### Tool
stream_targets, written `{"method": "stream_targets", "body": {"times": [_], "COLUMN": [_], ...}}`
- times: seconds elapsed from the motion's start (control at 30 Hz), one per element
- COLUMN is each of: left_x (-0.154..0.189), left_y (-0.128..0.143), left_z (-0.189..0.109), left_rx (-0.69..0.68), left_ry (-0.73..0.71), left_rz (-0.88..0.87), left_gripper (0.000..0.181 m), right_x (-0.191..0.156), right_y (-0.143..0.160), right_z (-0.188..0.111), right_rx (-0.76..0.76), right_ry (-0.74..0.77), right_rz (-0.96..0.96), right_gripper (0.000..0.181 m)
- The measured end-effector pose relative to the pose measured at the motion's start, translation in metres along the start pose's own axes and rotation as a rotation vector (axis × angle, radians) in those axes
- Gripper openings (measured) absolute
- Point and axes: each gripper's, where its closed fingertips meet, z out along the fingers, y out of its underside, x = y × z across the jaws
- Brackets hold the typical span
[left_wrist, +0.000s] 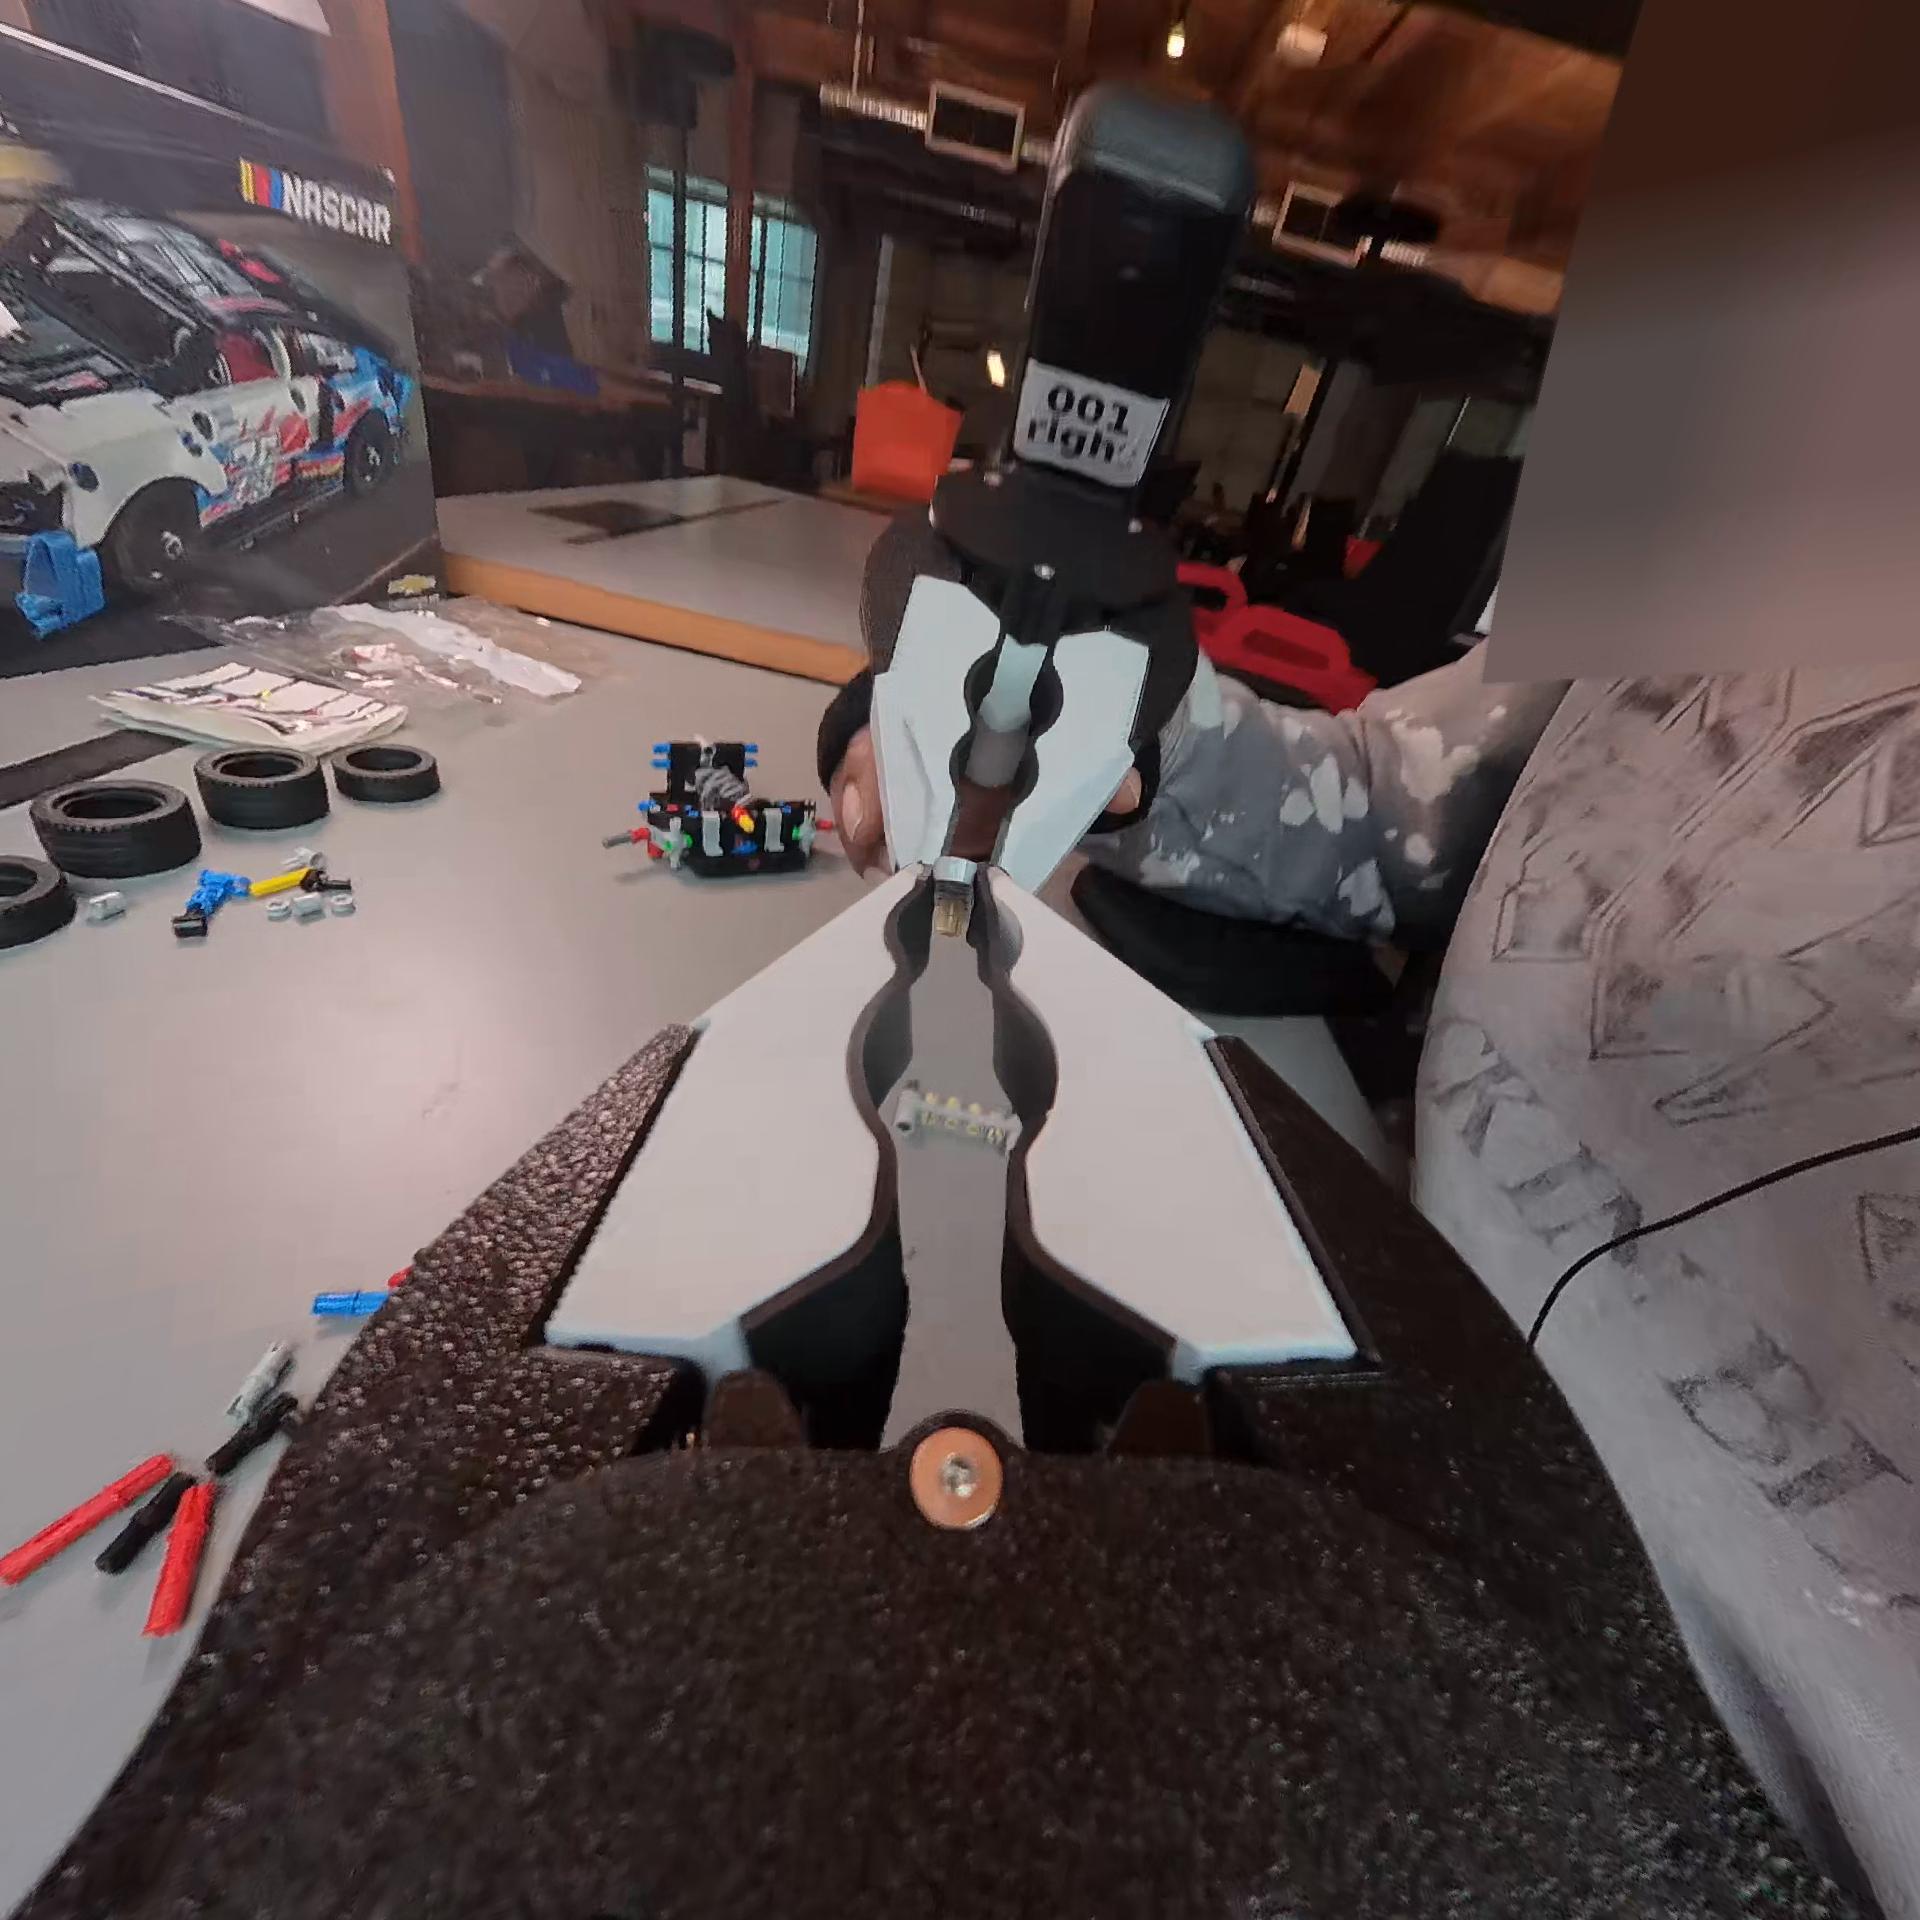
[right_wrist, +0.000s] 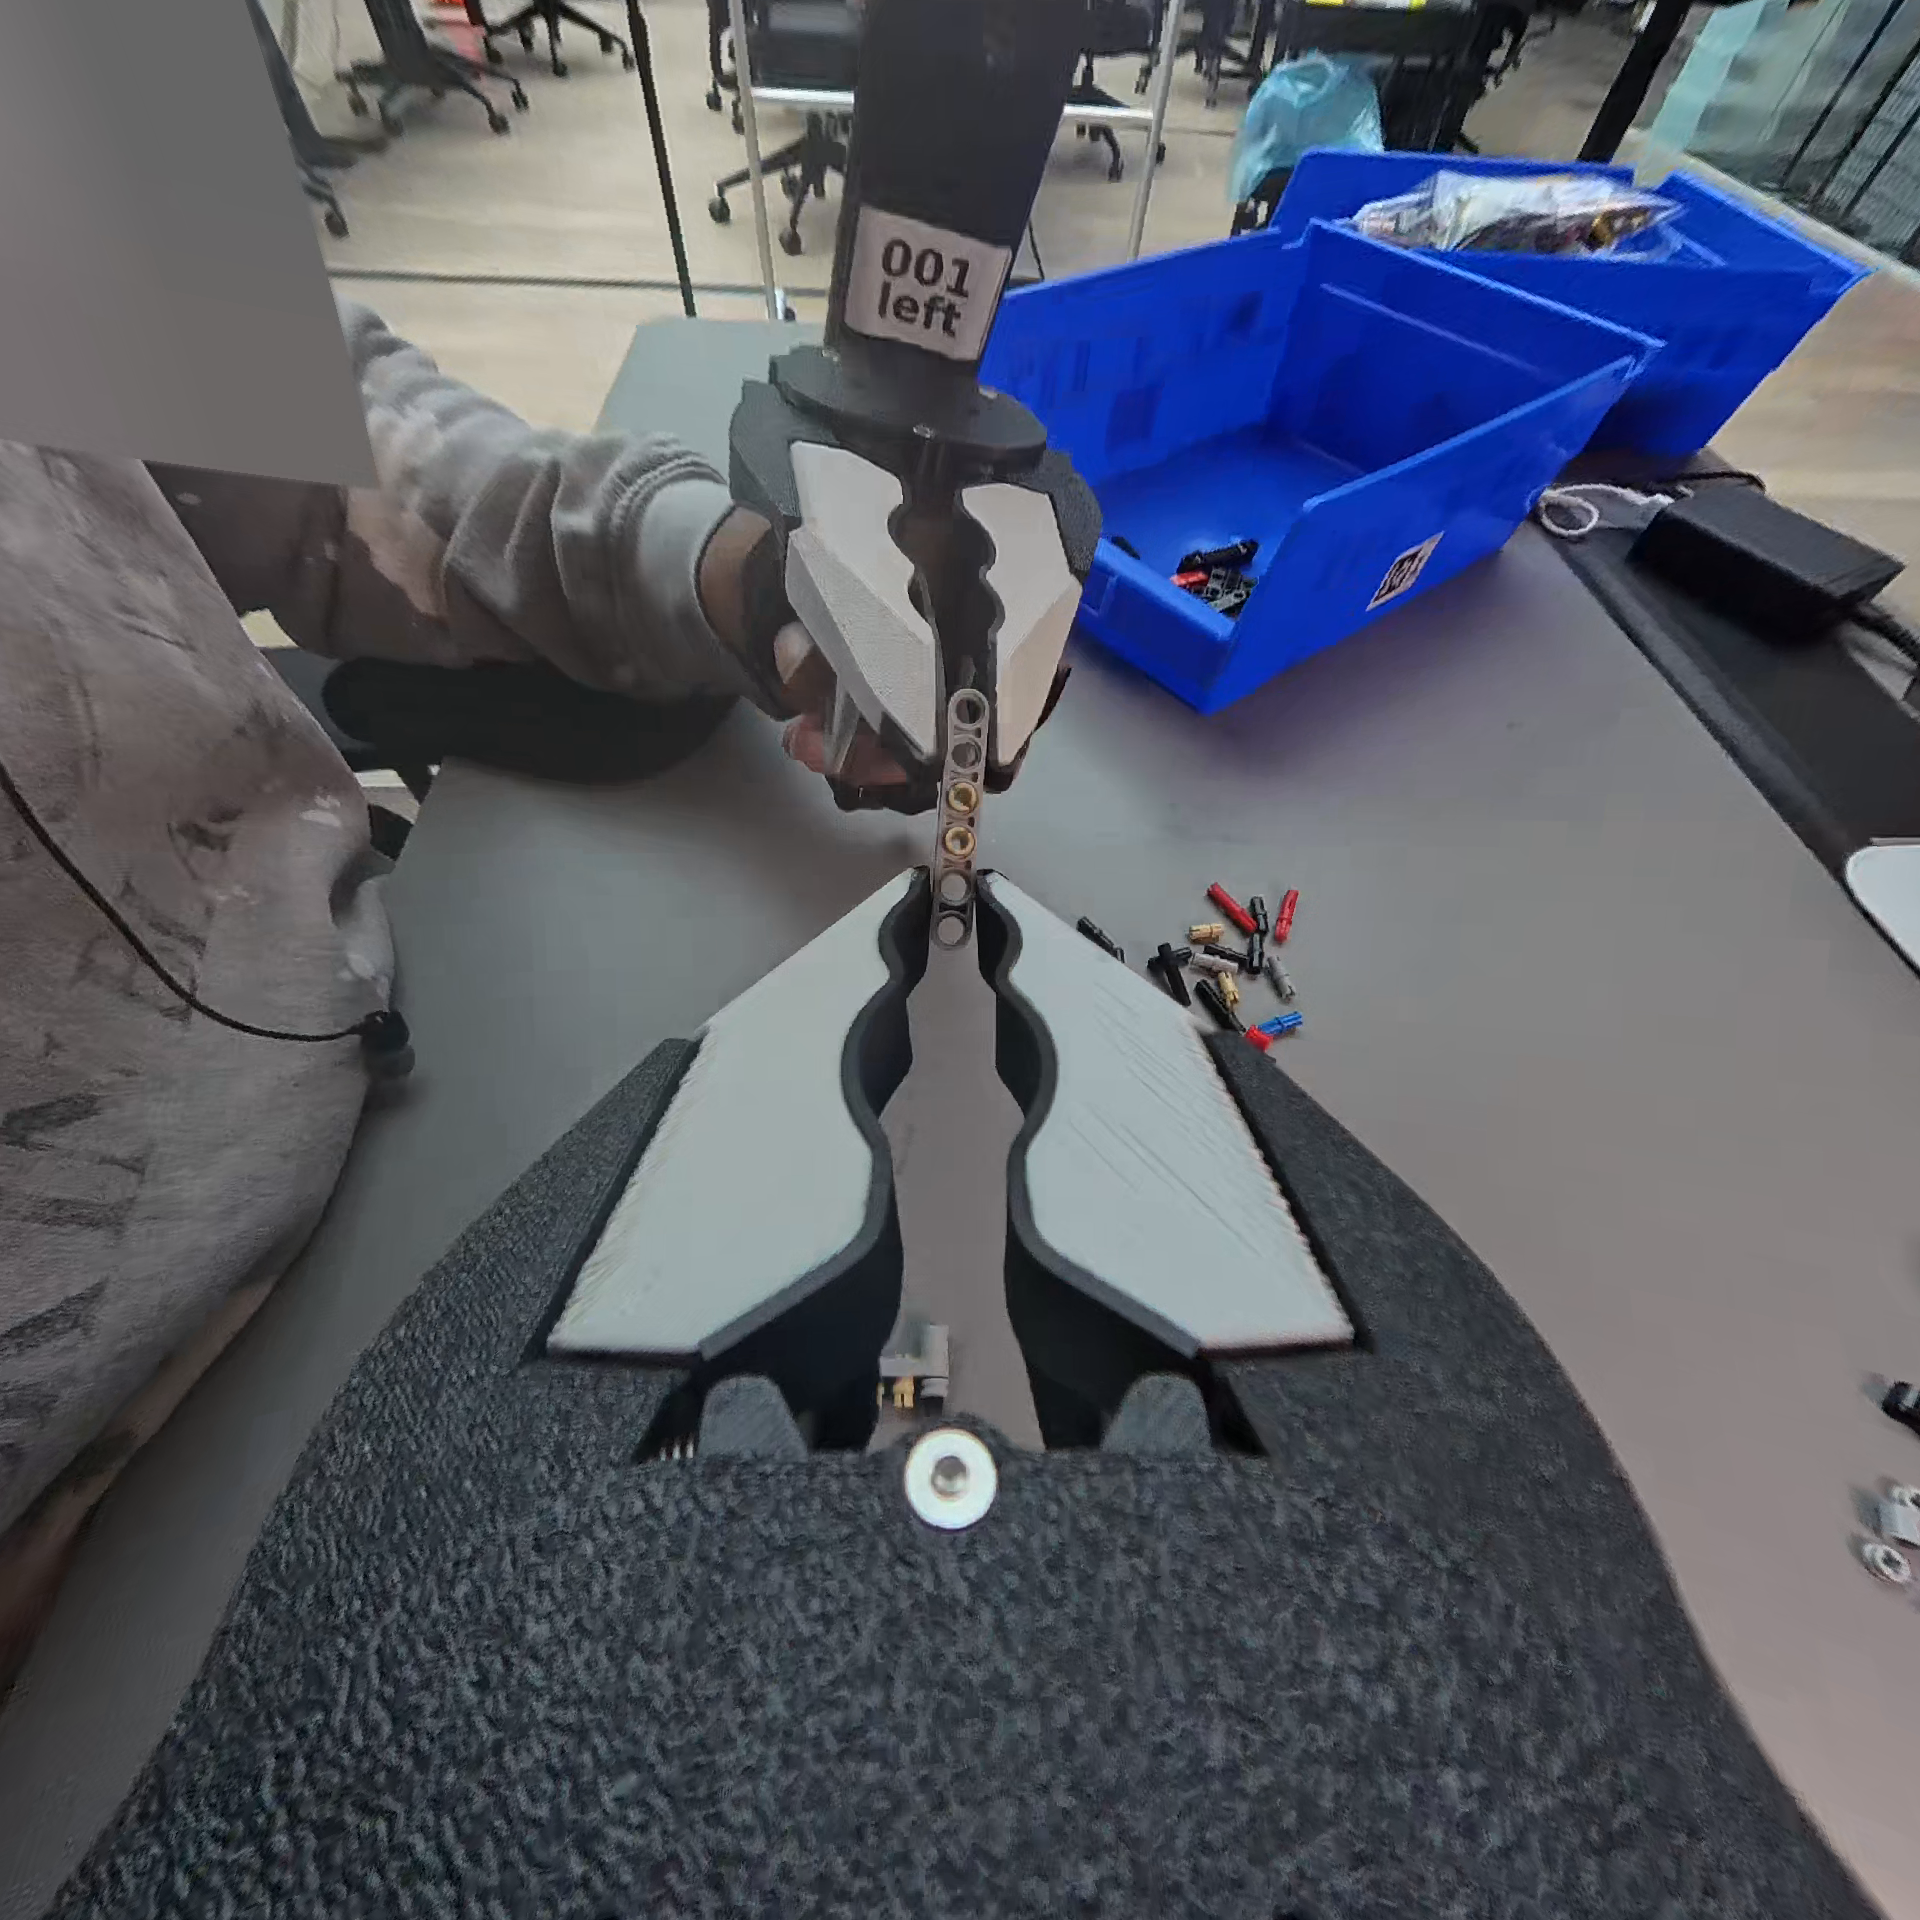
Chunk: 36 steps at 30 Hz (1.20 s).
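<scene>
A thin grey beam (right_wrist: 958, 831) with a row of holes and two tan pins in it is held in the air between both grippers. My right gripper (right_wrist: 951, 899) is shut on its near end. My left gripper (right_wrist: 966, 727) faces it, shut on the far end. In the left wrist view the beam (left_wrist: 954, 902) shows edge-on between my left gripper's tips (left_wrist: 952, 888), with the right gripper (left_wrist: 961, 857) tip to tip against them. A small grey part with yellow pins (left_wrist: 954, 1127) lies on the grey table (left_wrist: 436, 1091) below; it also shows in the right wrist view (right_wrist: 914, 1371).
To the left lie black tyres (left_wrist: 114, 826), a small black build (left_wrist: 727, 821), loose pins (left_wrist: 177, 1558), a sticker sheet (left_wrist: 249, 707) and a box with a car picture (left_wrist: 197, 364). To the right are two blue bins (right_wrist: 1320, 436), scattered pins (right_wrist: 1226, 966) and a black adapter (right_wrist: 1766, 561). Left and right tips are no more than a few centimetres apart.
</scene>
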Motion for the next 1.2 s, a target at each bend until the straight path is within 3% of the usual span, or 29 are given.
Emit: {"method": "stream_targets", "body": {"times": [0.03,0.23,0.43,0.5,0.63,0.7,0.83,1.2], "left_x": [0.000,-0.006,-0.007,-0.008,-0.008,-0.007,-0.004,0.008], "left_y": [-0.006,-0.017,-0.012,-0.007,0.013,0.027,0.039,0.048], "left_z": [-0.002,-0.009,-0.007,-0.006,-0.001,0.002,0.004,0.003], "left_rx": [0.045,0.145,0.138,0.099,-0.057,-0.156,-0.228,-0.280], "left_ry": [0.007,0.005,0.012,0.012,0.006,-0.001,0.004,0.094], "left_rz": [-0.022,-0.077,-0.105,-0.112,-0.108,-0.079,-0.084,-0.151], "left_gripper": [0.008,0.007,0.007,0.008,0.030,0.028,0.017,0.006], "right_x": [0.000,0.006,0.007,0.009,0.007,0.006,-0.003,-0.018], "right_y": [-0.004,-0.010,-0.008,-0.005,0.004,0.009,0.020,0.025], "right_z": [-0.003,-0.002,0.003,0.001,0.001,0.004,0.012,0.011], "right_rx": [0.029,0.087,0.094,0.083,0.064,0.046,-0.007,-0.058], "right_ry": [-0.006,0.017,0.008,-0.010,-0.080,-0.110,-0.154,-0.208], "right_rz": [0.008,0.030,0.061,0.090,0.184,0.232,0.228,0.158], "right_gripper": [0.010,0.011,0.008,0.007,0.007,0.007,0.007,0.008]}}
